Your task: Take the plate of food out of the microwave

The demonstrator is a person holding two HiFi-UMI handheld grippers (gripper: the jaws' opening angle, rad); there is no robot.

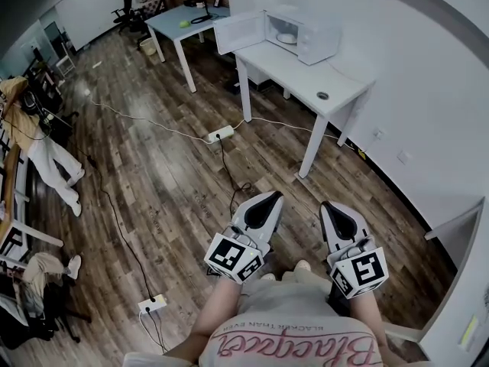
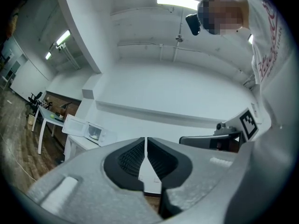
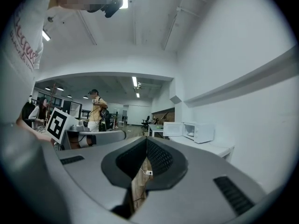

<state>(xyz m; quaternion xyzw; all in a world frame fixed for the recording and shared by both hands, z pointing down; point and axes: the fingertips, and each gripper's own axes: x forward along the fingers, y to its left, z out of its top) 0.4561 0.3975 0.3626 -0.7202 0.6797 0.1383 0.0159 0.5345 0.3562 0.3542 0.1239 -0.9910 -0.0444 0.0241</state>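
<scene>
Way over on the far side of the room, on the white table (image 1: 306,79): the microwave (image 1: 309,30), door (image 1: 239,30) already swung wide open, plate of food (image 1: 286,38) sitting inside. Same story from both gripper views, just tiny and far off. Microwave (image 2: 86,130) and plate (image 2: 95,135) off to the left in the left gripper view, microwave (image 3: 198,132) and plate (image 3: 189,134) to the right in the right gripper view. Too small to tell what the food actually is.

Down by the body: left gripper (image 1: 271,197) and right gripper (image 1: 330,207), side by side, held low over the wooden floor (image 1: 153,182), well apart from that table. Left gripper (image 2: 146,148) jaws pressed together, only a hairline slit between the pads, holding nothing. Right gripper (image 3: 146,153) same deal, closed up on empty air, just floor visible past the tips.

Progress-wise: barely started, honestly. Door part looks sorted, and that's it. Plate not touched yet.

Left to do, as a guess:
- cross the floor and watch the power strip (image 1: 220,134) and its cables lying between here and the table
- open a gripper or both
- reach in and pinch the plate by the rim
- slide it out level so nothing tips off
</scene>
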